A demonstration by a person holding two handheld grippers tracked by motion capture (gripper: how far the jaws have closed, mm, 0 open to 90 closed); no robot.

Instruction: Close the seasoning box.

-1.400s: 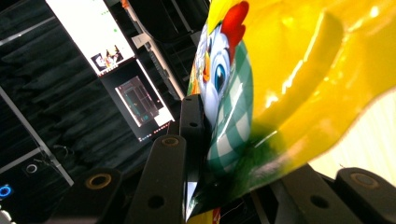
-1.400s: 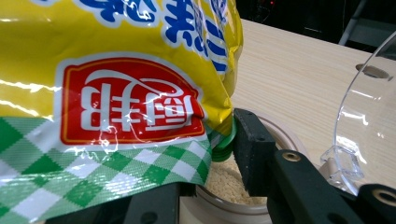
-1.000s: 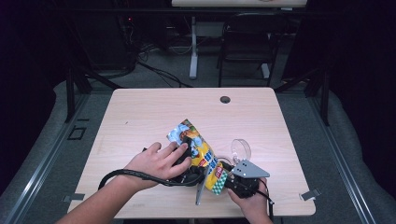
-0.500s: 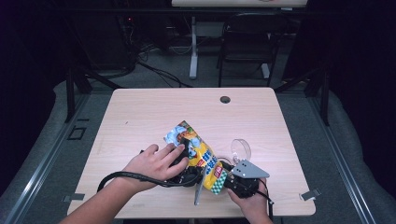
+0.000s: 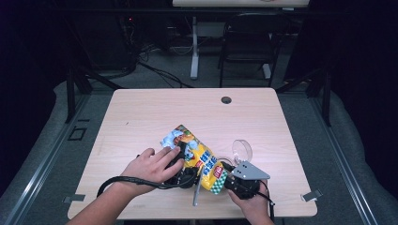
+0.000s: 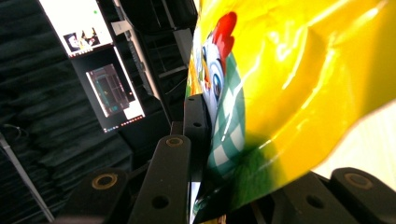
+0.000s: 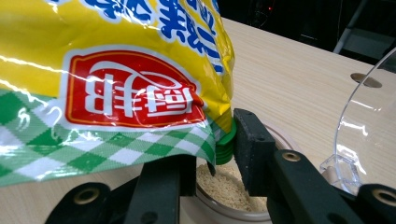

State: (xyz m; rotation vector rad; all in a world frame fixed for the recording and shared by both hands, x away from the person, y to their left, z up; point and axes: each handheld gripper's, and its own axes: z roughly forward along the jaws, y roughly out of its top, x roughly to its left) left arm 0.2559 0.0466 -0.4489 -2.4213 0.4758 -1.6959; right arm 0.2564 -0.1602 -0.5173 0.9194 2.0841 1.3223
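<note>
A yellow seasoning bag (image 5: 199,157) with a green checked bottom is held tilted over the table's near edge. My left gripper (image 5: 187,176) sits under the person's left hand (image 5: 152,166). In the left gripper view it (image 6: 247,186) is shut on the bag (image 6: 289,84), one pad (image 6: 196,123) pressed to the foil. My right gripper (image 5: 232,180) is shut on the bag's green ridged spout (image 7: 226,144), with a pad (image 7: 252,149) against it (image 7: 217,158). Below the spout stands a clear round container (image 7: 233,212) holding beige granules (image 7: 224,186).
The container's clear hinged lid (image 5: 241,150) (image 7: 369,126) stands open just to the right of the bag. A round cable hole (image 5: 226,100) is at the table's far edge. A thin grey piece (image 5: 196,192) lies by the front edge. The wooden tabletop (image 5: 141,117) stretches beyond.
</note>
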